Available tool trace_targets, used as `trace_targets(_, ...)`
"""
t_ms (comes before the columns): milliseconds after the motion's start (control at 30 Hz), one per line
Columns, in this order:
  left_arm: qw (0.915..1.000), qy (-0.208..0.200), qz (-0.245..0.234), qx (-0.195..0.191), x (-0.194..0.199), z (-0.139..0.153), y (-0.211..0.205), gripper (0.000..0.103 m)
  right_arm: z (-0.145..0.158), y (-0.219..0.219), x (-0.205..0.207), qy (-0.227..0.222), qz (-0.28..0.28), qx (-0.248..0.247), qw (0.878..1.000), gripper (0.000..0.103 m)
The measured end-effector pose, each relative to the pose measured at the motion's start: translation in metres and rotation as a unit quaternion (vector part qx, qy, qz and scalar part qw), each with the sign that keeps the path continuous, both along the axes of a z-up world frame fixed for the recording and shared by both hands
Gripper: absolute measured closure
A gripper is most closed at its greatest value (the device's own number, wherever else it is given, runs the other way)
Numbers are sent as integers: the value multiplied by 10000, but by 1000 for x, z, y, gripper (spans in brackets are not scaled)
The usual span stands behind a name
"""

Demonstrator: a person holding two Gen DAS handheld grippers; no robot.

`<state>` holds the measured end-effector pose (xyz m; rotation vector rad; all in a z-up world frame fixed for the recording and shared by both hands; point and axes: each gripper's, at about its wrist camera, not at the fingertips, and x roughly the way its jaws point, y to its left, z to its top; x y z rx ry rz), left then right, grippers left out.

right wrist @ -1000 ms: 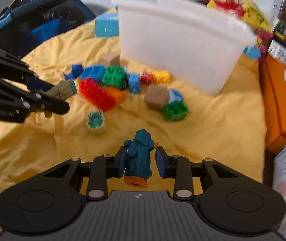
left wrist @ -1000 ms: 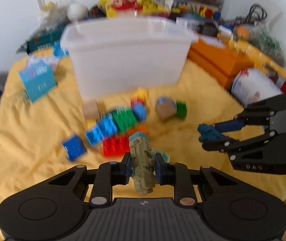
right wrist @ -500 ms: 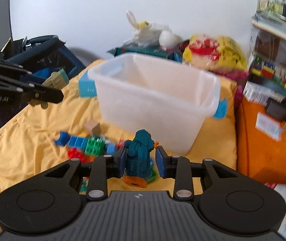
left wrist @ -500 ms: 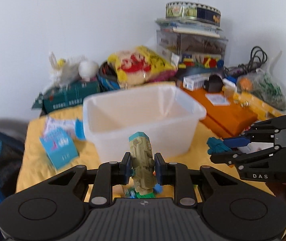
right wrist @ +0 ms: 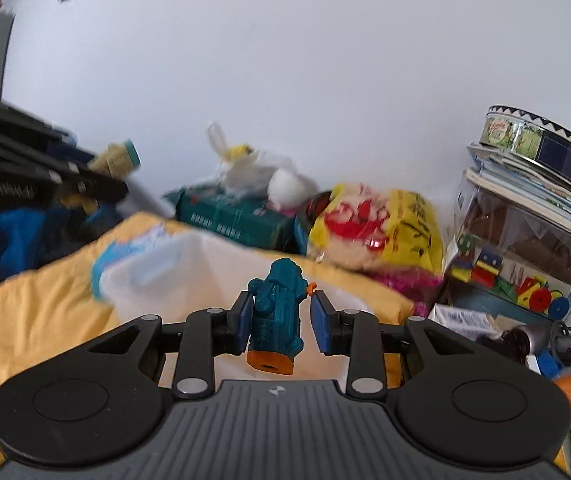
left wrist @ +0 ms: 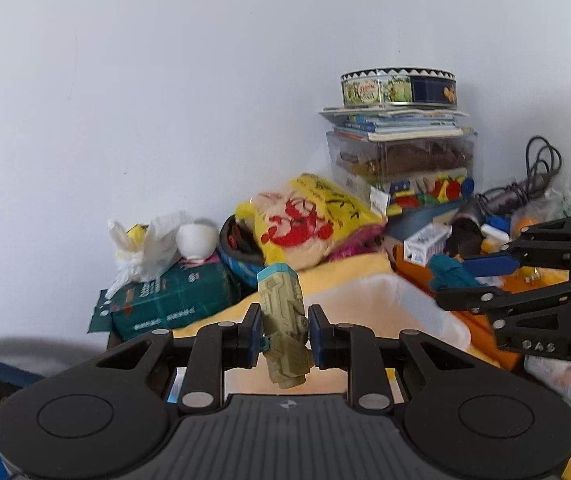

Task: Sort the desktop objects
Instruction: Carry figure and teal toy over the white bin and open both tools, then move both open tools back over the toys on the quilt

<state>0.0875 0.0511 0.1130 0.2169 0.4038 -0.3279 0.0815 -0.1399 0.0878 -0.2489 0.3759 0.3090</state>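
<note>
Toy figures sit clamped in both grippers above a yellow-draped desk (right wrist: 45,312). Nearest, the left gripper (left wrist: 283,334) has its blue-padded fingers (left wrist: 254,332) closed narrowly on an olive-green toy with a teal cap (left wrist: 283,328), which stands almost upright between the pads, its base hanging below them and its capped end rising above. The right gripper (right wrist: 281,322) holds a teal toy with an orange base (right wrist: 275,320); it leans against the left pad, while a slim gap shows beside the right pad, where only a small orange peg reaches across. These fingers (right wrist: 321,328) stand somewhat wider than the other pair.

In the left wrist view, the right gripper's side carries raised letters that look like "DAS".

Just beyond both sets of fingers lies the clear plastic bin (left wrist: 385,308), its rim blurred. Past it, against the white wall, are a dark green package (left wrist: 169,300) with white print too small to read, a white plastic bag (left wrist: 145,248), a yellow bag with red characters (left wrist: 309,220) and, farthest back, a stack of books and clear boxes topped by a round biscuit tin (left wrist: 397,86), its lettering unreadable.
</note>
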Motion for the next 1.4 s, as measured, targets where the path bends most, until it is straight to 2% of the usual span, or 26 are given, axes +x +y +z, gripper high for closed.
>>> trace_targets(133, 9998, 146, -70, -136, 24, -9, -9, 76, -3, 2, 27, 191, -179, 479, 9985, 68)
trace_targets(233, 9996, 265, -25, -135, 38, -25, -14, 76, -16, 2, 40, 365, -359, 640, 9966, 68)
trace_targets(400, 9968, 732, 166, 263, 69, -70, -19, 76, -46, 1, 56, 800, -572, 665, 9929, 68)
trace_targets(533, 9932, 1129, 228, 187, 79, -93, -15, 76, -60, 1, 60, 1036, -581, 693, 9905, 67)
trace_targets(633, 9913, 1258, 331, 179, 82, -95, -12, 75, -63, 5, 64, 1088, -644, 595, 9902, 66)
trace_targets(733, 9932, 1122, 286, 104, 73, -87, -9, 69, -61, 6, 61, 1087, -578, 644, 9903, 65)
trace_targets(800, 9951, 954, 254, 44, 64, -79, -6, 69, -59, 7, 57, 1022, -537, 638, 9913, 62)
trace_targets(967, 9969, 707, 176, -285, 38, -57, -1, 68, -48, 6, 47, 910, -335, 710, 9927, 62)
trace_targets(1033, 9976, 613, 132, -305, 21, -52, 1, 65, -43, 6, 38, 830, -217, 745, 9935, 61)
trace_targets(1133, 9978, 580, 140, -303, -4, -53, 5, 56, -38, 7, 21, 723, -61, 712, 9948, 52)
trace_targets(1267, 9954, 859, 232, -343, -32, -74, 11, 54, -44, 8, -1, 763, 151, 460, 9959, 50)
trace_targets(1400, 9881, 1491, 293, -250, -52, -112, 12, 54, -62, 8, -19, 1063, 258, 305, 9935, 49)
